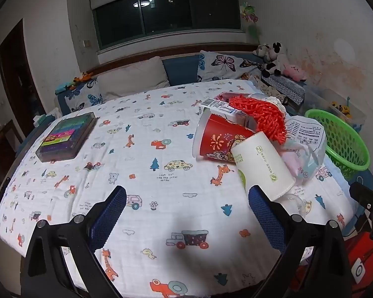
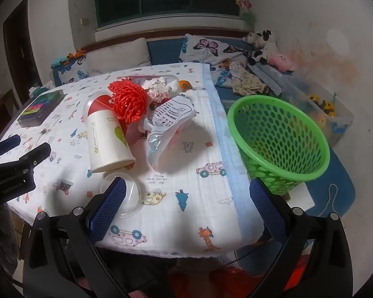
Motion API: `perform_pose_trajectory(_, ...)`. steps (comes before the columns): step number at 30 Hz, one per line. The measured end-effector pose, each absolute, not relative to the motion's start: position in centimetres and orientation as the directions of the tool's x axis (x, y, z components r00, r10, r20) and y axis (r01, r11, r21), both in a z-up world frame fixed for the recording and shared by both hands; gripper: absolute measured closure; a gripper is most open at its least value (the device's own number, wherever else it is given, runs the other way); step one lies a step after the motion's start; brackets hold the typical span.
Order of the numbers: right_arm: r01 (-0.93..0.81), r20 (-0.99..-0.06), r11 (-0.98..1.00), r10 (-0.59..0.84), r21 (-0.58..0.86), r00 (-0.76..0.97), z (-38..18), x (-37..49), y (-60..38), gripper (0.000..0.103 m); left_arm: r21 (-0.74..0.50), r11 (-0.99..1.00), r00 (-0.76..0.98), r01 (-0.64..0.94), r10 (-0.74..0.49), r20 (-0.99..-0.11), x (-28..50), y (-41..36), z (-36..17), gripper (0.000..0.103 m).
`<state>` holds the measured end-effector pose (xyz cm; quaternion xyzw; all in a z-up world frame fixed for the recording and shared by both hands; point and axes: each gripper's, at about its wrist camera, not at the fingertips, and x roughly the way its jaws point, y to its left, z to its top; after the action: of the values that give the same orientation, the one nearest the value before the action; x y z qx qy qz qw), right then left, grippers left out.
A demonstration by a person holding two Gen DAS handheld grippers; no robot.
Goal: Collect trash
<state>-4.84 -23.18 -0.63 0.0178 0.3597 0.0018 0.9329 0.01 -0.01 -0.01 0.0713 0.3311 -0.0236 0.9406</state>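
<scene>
White cup (image 2: pixel 108 141) lies tipped, mouth toward the open right claw (image 2: pixel 187 206)

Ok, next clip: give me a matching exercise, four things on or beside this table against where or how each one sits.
Things:
1. green perforated plastic basket
2. white paper cup
3. clear round plastic lid
4. dark box of coloured markers

Places or states:
A. lying on its side against a red cup
B. flat on the cloth, nearest the right gripper
C. off the table's right edge, tilted
D. alone on the table's left side

Pairs: 1-C, 2-A, 3-B, 4-D
</scene>
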Motion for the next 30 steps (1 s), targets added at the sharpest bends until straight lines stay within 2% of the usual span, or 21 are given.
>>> perform_pose_trajectory(30, 0.013, -0.669, 0.999, 0.011, 0.03, 0.743, -0.58, -4.72, -23.42, 0.004, 0.117, 0.988, 0.783, 0.096, -0.002, -0.622, -0.31, -0.4, 0.25, 0.007)
